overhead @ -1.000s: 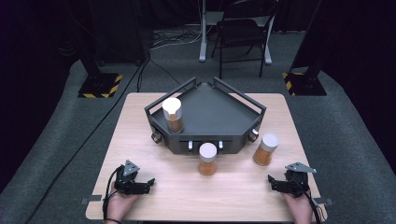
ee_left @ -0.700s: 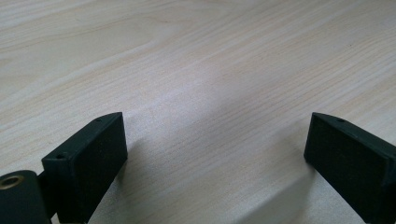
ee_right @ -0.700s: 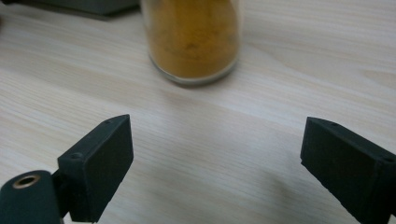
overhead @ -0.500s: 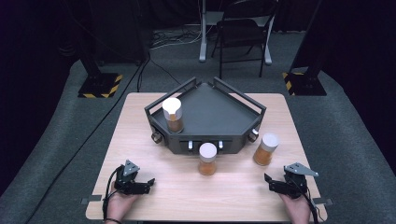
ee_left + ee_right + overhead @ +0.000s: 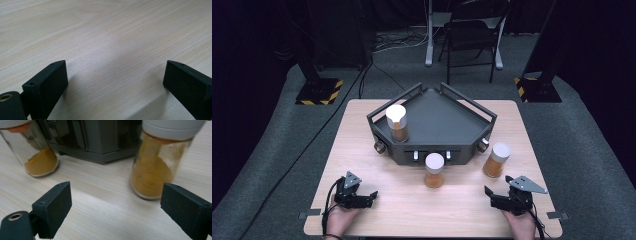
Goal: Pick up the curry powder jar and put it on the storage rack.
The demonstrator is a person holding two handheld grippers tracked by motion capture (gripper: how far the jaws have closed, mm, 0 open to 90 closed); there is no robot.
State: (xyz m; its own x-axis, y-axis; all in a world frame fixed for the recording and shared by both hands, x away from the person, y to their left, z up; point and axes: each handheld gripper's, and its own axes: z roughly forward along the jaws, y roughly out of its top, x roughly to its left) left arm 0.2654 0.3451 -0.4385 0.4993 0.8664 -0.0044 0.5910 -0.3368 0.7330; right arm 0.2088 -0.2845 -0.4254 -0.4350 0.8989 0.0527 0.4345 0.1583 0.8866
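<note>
Both grippers rest low near the front edge of the bench [image 5: 362, 130], each held by a hand coming in from below. Two grippers, three jars and one dark tray make up the count.

Left gripper [image 5: 371, 196] sits at the near left, jaws spread wide with nothing between them; in the left gripper view its jaws frame bare pale wood grain. Right gripper [image 5: 488, 193] sits at the near right, jaws likewise spread wide and holding nothing. In the right gripper view it points at the nearest jar [image 5: 160, 162], which stands just ahead of its jaws, toward the right one, not touched by either.

Each jar is a clear glass cylinder with a white cap and orange-yellow powder heaped in the lower part. That nearest jar [image 5: 496, 160] stands upright on the bench by the tray's right front corner. A second jar [image 5: 434, 170] stands upright on the bench just in front of the tray's front face, well apart from the left gripper. A third jar [image 5: 397, 122] stands upright on the tray [image 5: 447, 125], in its left part.

The tray is dark grey and angular, with raised rails along its back edges, and sits in the middle of the bench.
</note>
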